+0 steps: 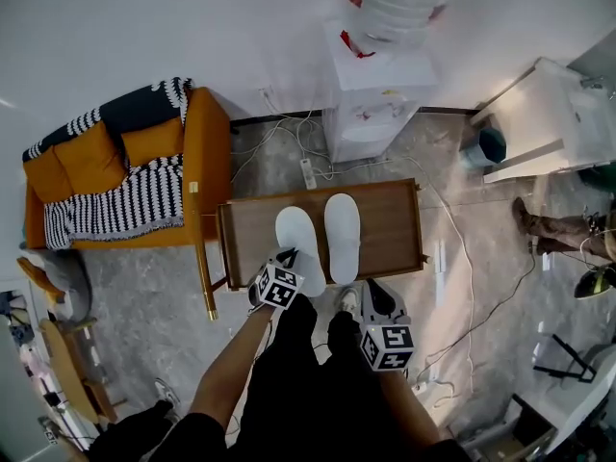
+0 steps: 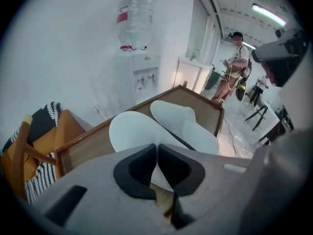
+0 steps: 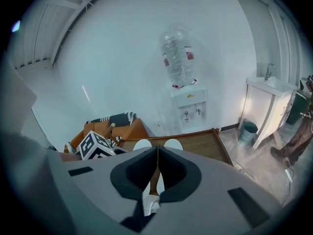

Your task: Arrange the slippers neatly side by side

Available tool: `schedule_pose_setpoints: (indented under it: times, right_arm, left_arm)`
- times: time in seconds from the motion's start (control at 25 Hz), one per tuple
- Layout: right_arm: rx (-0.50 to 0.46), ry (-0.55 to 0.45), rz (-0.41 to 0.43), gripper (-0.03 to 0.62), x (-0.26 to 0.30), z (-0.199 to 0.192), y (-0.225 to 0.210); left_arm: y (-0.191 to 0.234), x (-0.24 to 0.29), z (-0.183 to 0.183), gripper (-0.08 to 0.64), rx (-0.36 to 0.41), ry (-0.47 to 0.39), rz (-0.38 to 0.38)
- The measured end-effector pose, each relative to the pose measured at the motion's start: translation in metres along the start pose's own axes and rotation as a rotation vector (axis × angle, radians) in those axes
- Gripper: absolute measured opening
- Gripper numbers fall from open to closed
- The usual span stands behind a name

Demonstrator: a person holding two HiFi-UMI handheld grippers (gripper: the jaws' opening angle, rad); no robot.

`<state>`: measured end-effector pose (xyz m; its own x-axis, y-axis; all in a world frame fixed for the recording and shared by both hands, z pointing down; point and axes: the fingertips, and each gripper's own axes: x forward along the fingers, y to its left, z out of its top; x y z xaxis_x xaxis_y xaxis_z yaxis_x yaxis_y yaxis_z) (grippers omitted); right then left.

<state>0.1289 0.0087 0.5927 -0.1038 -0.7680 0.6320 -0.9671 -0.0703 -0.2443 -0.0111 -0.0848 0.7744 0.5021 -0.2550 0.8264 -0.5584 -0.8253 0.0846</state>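
From where I sit the job looks close to finished. Both slippers lie on the table, toes pointing away from me, soles down. The left slipper and the right slipper are just beside each other and nearly parallel. They are not quite matched, though. The left 1 leans a little, so its heel closes in on the right 1's heel, and in the left gripper view the 2 seem to touch there. It also sits slightly nearer to me, so the toes are not level.

My left gripper has its jaws together. It hangs over the heel end of the left slipper, and I see nothing clamped between the pads. White shows behind the jaws, but I read that as the slipper lying beyond them. I cannot say whether the tips rest on it.

My right gripper is also closed and empty. It is held back from the table's near edge, well apart from the right slipper.

What I judge is left is 1 small correction. The left slipper's heel needs nudging outward and the slipper needs sliding forward until the pair lines up.
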Motion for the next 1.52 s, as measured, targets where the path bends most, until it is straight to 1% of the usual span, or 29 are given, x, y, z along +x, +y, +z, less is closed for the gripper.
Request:
schedule_pose_setpoints:
  times: [0.16, 0.32, 0.56, 0.76, 0.8, 0.84, 0.88, 0.92, 1.04, 1.2, 1.28, 1.4, 1.48, 1.52]
  right_arm:
    - [0.015, 0.003, -0.017, 0.017, -0.005, -0.005, -0.005]
    - [0.025, 0.01, -0.031, 0.017, -0.01, -0.012, -0.013]
    - [0.035, 0.018, -0.04, 0.017, -0.014, -0.019, -0.019]
    - [0.031, 0.023, -0.034, 0.017, -0.014, -0.021, -0.02]
    - [0.03, 0.025, -0.033, 0.017, -0.014, -0.021, -0.02]
    - [0.028, 0.027, -0.031, 0.017, -0.014, -0.021, -0.02]
    - [0.026, 0.028, -0.028, 0.017, -0.014, -0.021, -0.02]
    - [0.023, 0.029, -0.026, 0.017, -0.014, -0.021, -0.019]
    - [0.014, 0.027, -0.019, 0.017, -0.014, -0.018, -0.019]
    - [0.002, 0.023, -0.009, 0.017, -0.013, -0.015, -0.017]
    - [-0.005, 0.017, 0.001, 0.017, -0.011, -0.011, -0.015]
    - [-0.018, -0.004, 0.021, 0.017, -0.01, -0.001, -0.008]
    - [-0.03, -0.02, 0.035, 0.017, -0.011, 0.008, -0.002]
    - [-0.039, -0.03, 0.044, 0.017, -0.011, 0.014, 0.001]
  left_arm:
    - [-0.003, 0.02, -0.003, 0.025, 0.083, 0.048, -0.018]
    - [-0.006, 0.037, -0.004, 0.025, 0.102, 0.073, -0.039]
    - [-0.007, 0.05, -0.002, 0.025, 0.081, 0.084, -0.044]
    - [-0.008, 0.054, -0.001, 0.026, 0.029, 0.084, -0.02]
    - [-0.009, 0.054, -0.001, 0.037, 0.015, 0.083, -0.024]
    - [-0.011, 0.055, -0.002, 0.089, 0.0, 0.084, -0.033]
    - [-0.012, 0.055, -0.003, 0.173, -0.015, 0.087, -0.043]
    - [-0.014, 0.055, -0.005, 0.196, -0.029, 0.091, -0.05]
    - [-0.013, 0.052, -0.007, 0.204, -0.075, 0.086, -0.05]
    - [-0.006, 0.032, -0.005, 0.204, -0.174, 0.041, -0.028]
    - [-0.001, 0.01, 0.002, 0.196, -0.233, -0.008, -0.003]
    - [0.003, -0.032, 0.02, 0.086, -0.318, -0.129, 0.022]
    - [-0.001, -0.063, 0.035, 0.052, -0.358, -0.221, 0.017]
    - [-0.003, -0.079, 0.043, 0.035, -0.366, -0.264, 0.019]
